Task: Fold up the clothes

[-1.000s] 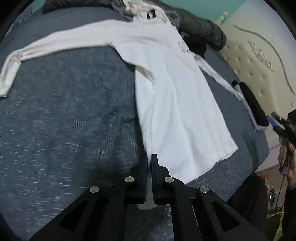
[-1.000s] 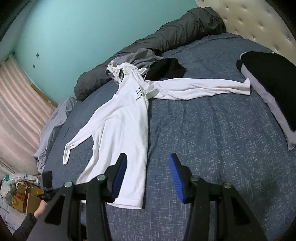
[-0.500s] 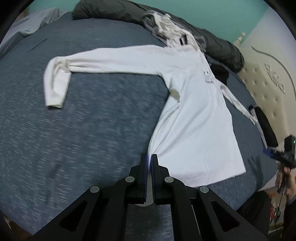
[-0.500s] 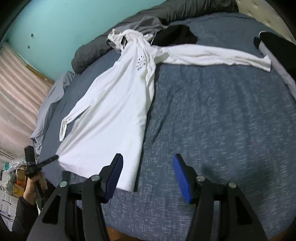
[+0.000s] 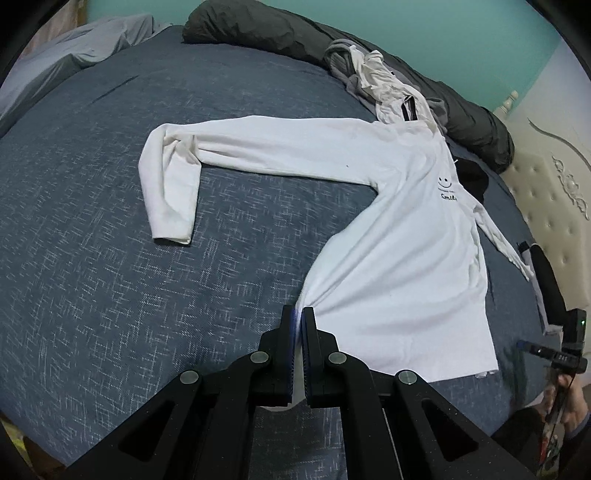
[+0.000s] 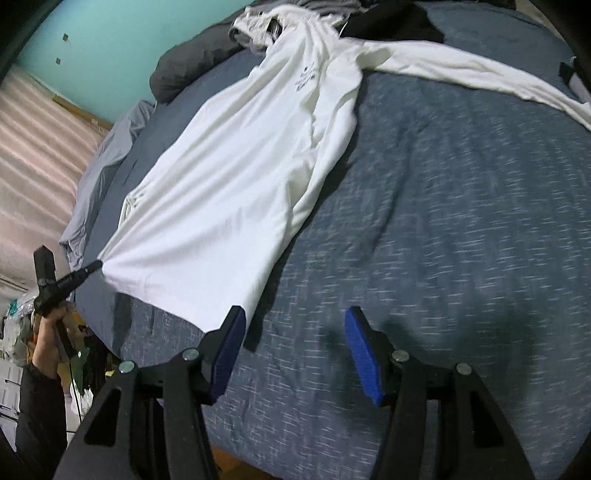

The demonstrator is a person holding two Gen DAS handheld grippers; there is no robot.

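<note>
Bed [image 5: 110, 277] — blue-grey cover, bears all below.
White long-sleeved shirt [image 5: 399, 258] — spread flat, sleeves out; soft, light, likely slack; best taken at hem corners.
Left gripper [image 5: 298, 321] — clamped on one hem corner.
Right gripper [image 6: 293, 325] — jaws apart, empty, just widened, near the other corner [image 6: 243, 314], seemingly not touching.

1. The shirt [image 5: 399, 236] lay spread on the bed [image 5: 110, 295].
2. A rolled duvet [image 5: 258, 29] lay beyond its collar, at twelve o'clock.
3. One sleeve [image 5: 229, 147] reached toward nine o'clock.
</note>
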